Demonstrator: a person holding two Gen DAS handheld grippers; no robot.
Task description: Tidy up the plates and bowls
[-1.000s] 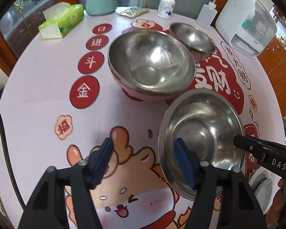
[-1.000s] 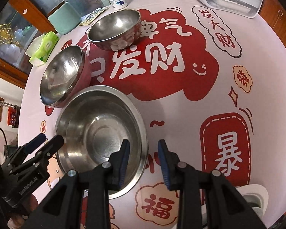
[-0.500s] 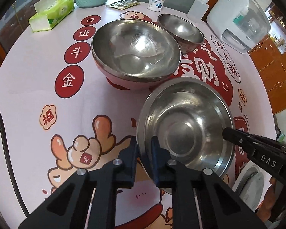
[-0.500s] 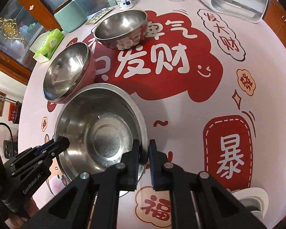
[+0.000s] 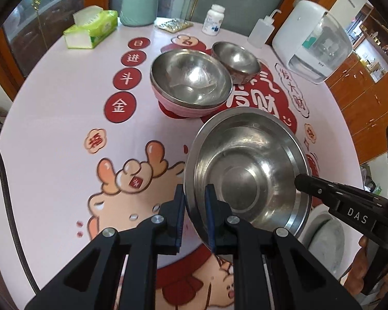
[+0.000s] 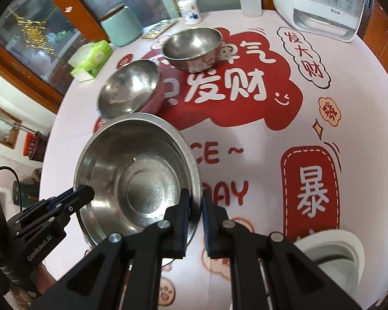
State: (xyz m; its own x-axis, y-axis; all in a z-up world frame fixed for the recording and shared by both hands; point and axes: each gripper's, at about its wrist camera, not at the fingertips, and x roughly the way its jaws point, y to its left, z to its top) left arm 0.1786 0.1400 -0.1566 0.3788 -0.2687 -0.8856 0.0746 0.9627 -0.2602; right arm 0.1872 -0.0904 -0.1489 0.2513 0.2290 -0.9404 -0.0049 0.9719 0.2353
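A wide steel bowl (image 5: 248, 170) (image 6: 139, 178) hangs lifted above the table, tilted, held by both grippers on opposite sides of its rim. My left gripper (image 5: 195, 206) is shut on the near-left rim; my right gripper (image 6: 195, 211) is shut on the rim's other side and shows at the right in the left wrist view as a black arm (image 5: 344, 201). Beyond it stands a pink-sided steel bowl (image 5: 191, 82) (image 6: 132, 90), and farther back a small steel bowl (image 5: 235, 59) (image 6: 194, 46).
A round table (image 5: 51, 129) with a red-and-pink printed cloth. At the back are a tissue pack (image 5: 90, 28), a mint jar (image 5: 139, 4), a pill bottle (image 5: 214, 19), a squeeze bottle (image 5: 261, 31) and a white appliance (image 5: 315, 41). A white-rimmed dish (image 6: 333, 255) sits near right.
Both grippers closed on the wide bowl's rim, then raised it off the table and tilted it; printed letters formerly under it now show in the right wrist view.
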